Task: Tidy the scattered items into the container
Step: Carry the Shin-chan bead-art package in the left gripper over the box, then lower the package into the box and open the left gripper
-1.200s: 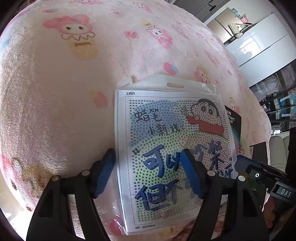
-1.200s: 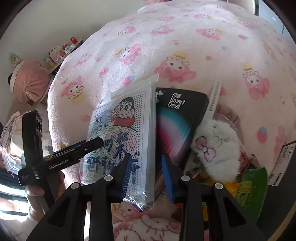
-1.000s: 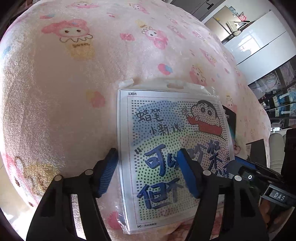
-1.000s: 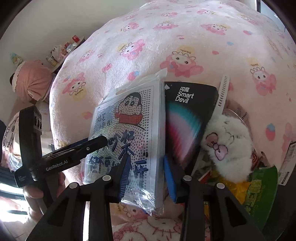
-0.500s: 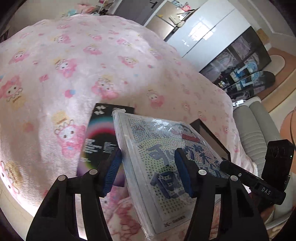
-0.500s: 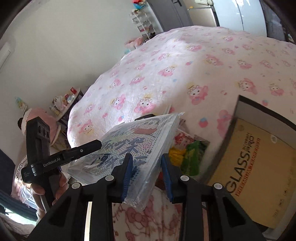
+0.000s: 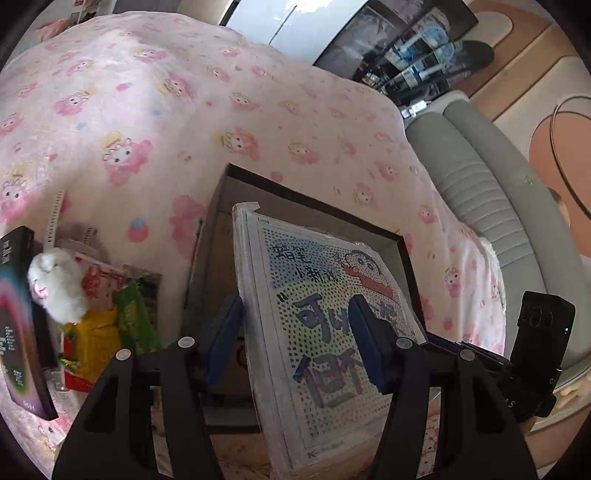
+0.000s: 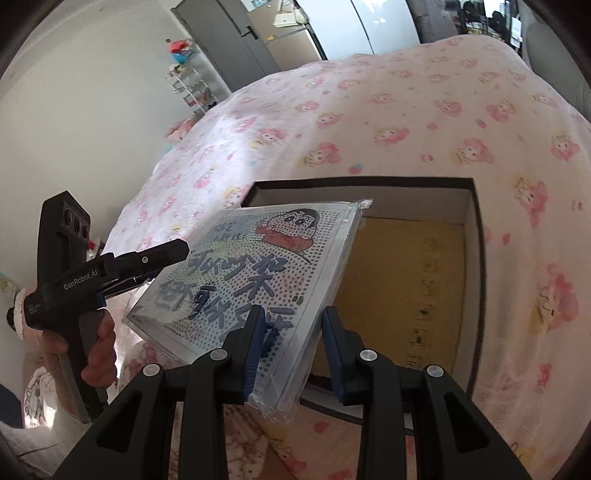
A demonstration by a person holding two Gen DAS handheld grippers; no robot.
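Both grippers hold a flat cartoon-printed pack in clear wrap (image 7: 325, 325), tilted in the air over an open black-rimmed box (image 7: 314, 201). My left gripper (image 7: 295, 343) is shut on the pack's near edge. My right gripper (image 8: 291, 343) is shut on its other edge; the pack (image 8: 255, 273) hangs over the box (image 8: 476, 236), whose brown floor shows. On the pink blanket left of the box lie a white plush toy (image 7: 57, 288), snack packets (image 7: 107, 325) and a black Smart Devil box (image 7: 16, 332).
The pink cartoon blanket (image 7: 147, 110) covers a bed. A grey sofa (image 7: 498, 206) stands to the right, cabinets (image 8: 332, 29) and a shelf rack (image 8: 188, 88) at the back. The left gripper's body (image 8: 74, 266) shows in the right wrist view.
Both grippers lifted the pack off the blanket and carried it right, from beside the Smart Devil box to above the open box.
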